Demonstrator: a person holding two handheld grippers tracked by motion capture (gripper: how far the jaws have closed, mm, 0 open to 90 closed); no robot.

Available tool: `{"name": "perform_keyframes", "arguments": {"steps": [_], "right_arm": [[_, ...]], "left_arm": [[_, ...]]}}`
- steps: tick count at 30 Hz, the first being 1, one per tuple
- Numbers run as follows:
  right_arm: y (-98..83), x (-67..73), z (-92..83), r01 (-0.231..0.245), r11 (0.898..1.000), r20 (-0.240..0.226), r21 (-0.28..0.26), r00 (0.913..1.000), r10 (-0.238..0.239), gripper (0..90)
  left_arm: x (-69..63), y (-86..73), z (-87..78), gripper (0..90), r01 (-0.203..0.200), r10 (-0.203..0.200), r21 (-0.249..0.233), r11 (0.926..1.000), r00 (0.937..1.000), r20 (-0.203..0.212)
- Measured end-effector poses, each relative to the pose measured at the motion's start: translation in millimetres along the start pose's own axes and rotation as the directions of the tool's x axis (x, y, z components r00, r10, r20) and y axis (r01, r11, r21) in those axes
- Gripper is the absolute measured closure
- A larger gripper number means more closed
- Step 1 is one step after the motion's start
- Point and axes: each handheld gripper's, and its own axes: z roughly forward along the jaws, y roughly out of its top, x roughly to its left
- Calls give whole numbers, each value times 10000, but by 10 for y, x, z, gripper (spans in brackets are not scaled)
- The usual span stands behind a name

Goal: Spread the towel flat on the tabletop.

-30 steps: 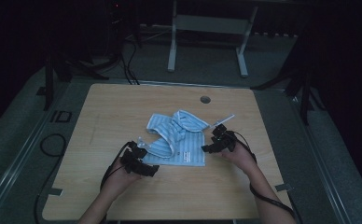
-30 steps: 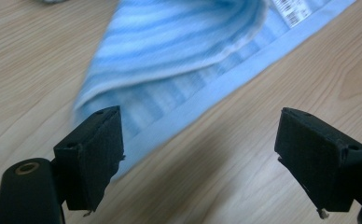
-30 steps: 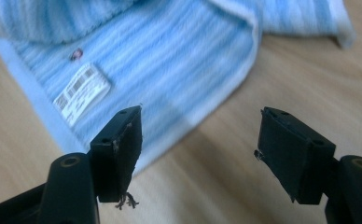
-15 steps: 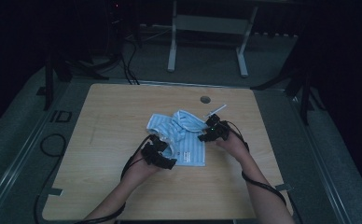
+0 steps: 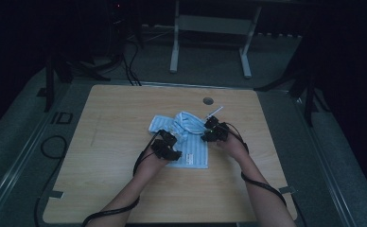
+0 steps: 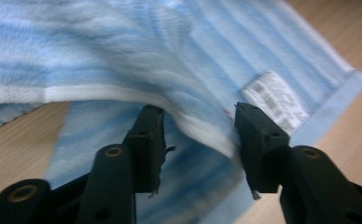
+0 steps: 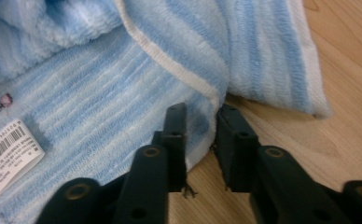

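From the high view, the blue striped towel (image 5: 184, 137) lies crumpled at the centre of the wooden table (image 5: 101, 189), and both hands are on it: the left gripper (image 5: 168, 147) at the towel's lower left edge, the right gripper (image 5: 213, 132) at its right edge, just below a thin white stick (image 5: 214, 112) and a dark round hole (image 5: 208, 100) toward the upper middle of the tabletop. Over to the left gripper view, and the jaws have just been closing, yet a clear gap remains; a folded white-hemmed edge of the towel droops between them at mid-frame, with the pads not pressing it, and the white label (image 6: 274, 100) sits at the right. Now the right gripper view: these jaws have just been closing too and stand narrow, with the towel's hemmed edge caught in the slit between them at centre frame; it looks pinched. The step in hand appears to be taking hold of two edges. Next, the left jaws need to finish closing on the fold, then both hands would lift and draw apart to spread the cloth.
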Motion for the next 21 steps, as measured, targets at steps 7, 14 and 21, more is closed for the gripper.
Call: {"name": "perform_keyframes", "arguments": {"steps": [7,14,21], "right_arm": [[38,72,-86,325,9994,-71,93,9994,-324,884],[-91,125,-227,609,9981,-171,-34,9980,-610,887],[-271,69,-322,614,9979,-291,205,9977,-608,887]], "left_arm": [[104,14,-70,874,61,-60,-128,9999,9999,96],[267,-47,-293,877,496,-479,-452,9977,9981,378],[388,-179,-491,878,640,-626,-402,9971,9975,336]]}}
